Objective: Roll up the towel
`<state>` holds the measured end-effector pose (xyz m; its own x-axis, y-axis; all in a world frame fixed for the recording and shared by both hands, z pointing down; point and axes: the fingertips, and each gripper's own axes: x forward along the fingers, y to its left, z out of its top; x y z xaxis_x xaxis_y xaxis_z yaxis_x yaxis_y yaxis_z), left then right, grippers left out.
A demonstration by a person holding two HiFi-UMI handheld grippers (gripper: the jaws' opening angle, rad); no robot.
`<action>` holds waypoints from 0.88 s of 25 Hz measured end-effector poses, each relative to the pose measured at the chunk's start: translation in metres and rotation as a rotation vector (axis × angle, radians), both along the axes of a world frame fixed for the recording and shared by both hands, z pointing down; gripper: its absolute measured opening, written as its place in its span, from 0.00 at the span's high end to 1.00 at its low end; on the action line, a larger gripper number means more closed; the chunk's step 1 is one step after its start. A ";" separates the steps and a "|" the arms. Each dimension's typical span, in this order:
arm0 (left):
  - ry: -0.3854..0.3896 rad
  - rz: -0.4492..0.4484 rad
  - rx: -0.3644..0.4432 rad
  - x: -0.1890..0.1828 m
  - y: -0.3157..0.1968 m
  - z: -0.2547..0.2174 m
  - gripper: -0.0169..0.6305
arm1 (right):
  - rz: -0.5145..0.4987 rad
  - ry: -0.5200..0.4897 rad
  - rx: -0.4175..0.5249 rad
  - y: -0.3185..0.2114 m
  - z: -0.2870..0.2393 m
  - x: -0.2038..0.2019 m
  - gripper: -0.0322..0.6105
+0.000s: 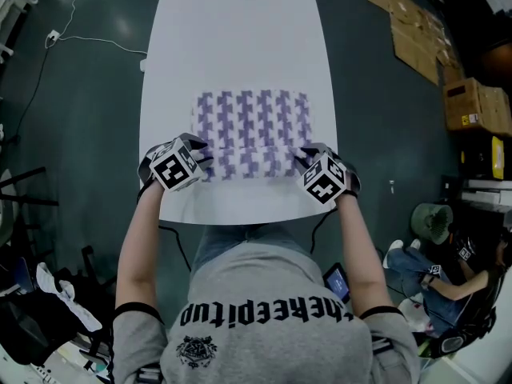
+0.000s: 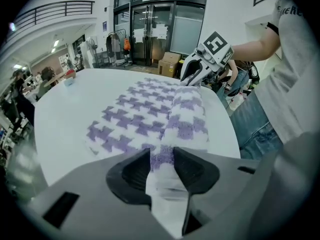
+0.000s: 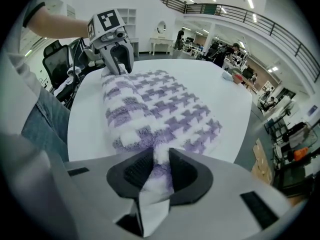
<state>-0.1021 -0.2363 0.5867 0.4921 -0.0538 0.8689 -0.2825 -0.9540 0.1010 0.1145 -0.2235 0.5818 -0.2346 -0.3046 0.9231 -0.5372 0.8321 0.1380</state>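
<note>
While the fluffy towel (image 1: 254, 130), white with a purple houndstooth check, lies spread across the near half of the long, smooth white table (image 1: 240, 38), its edge closest to the table's near end is curled into a thick, soft roll. The left gripper (image 2: 162, 156) is clamped on the roll's left end, its dark ribbed pads pinching the plush pile. The right gripper (image 3: 160, 159) pinches the right end likewise. Both grippers tilt steeply down over the table's rounded near end.
</note>
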 end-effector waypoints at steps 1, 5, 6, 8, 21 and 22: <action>-0.003 -0.001 0.001 0.000 -0.003 0.004 0.74 | 0.000 0.003 -0.001 -0.003 0.004 0.000 0.80; -0.006 0.005 0.017 0.000 -0.007 0.012 0.74 | -0.002 0.014 -0.006 -0.008 0.015 -0.002 0.80; -0.009 0.013 0.033 0.000 -0.007 0.009 0.74 | 0.000 0.017 -0.009 -0.008 0.016 -0.002 0.80; -0.006 0.029 0.096 0.000 -0.009 -0.006 0.74 | 0.004 0.018 -0.014 -0.008 0.015 -0.003 0.80; -0.127 0.175 0.177 0.017 0.052 0.006 0.65 | 0.021 -0.054 0.040 -0.006 -0.006 -0.003 0.80; -0.137 0.172 0.181 0.018 0.050 0.009 0.65 | 0.027 -0.070 0.059 -0.007 -0.012 -0.001 0.78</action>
<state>-0.0840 -0.1862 0.5957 0.3857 -0.1397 0.9120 -0.1139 -0.9881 -0.1032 0.1133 -0.2304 0.5702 -0.2885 -0.3651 0.8851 -0.5692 0.8088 0.1481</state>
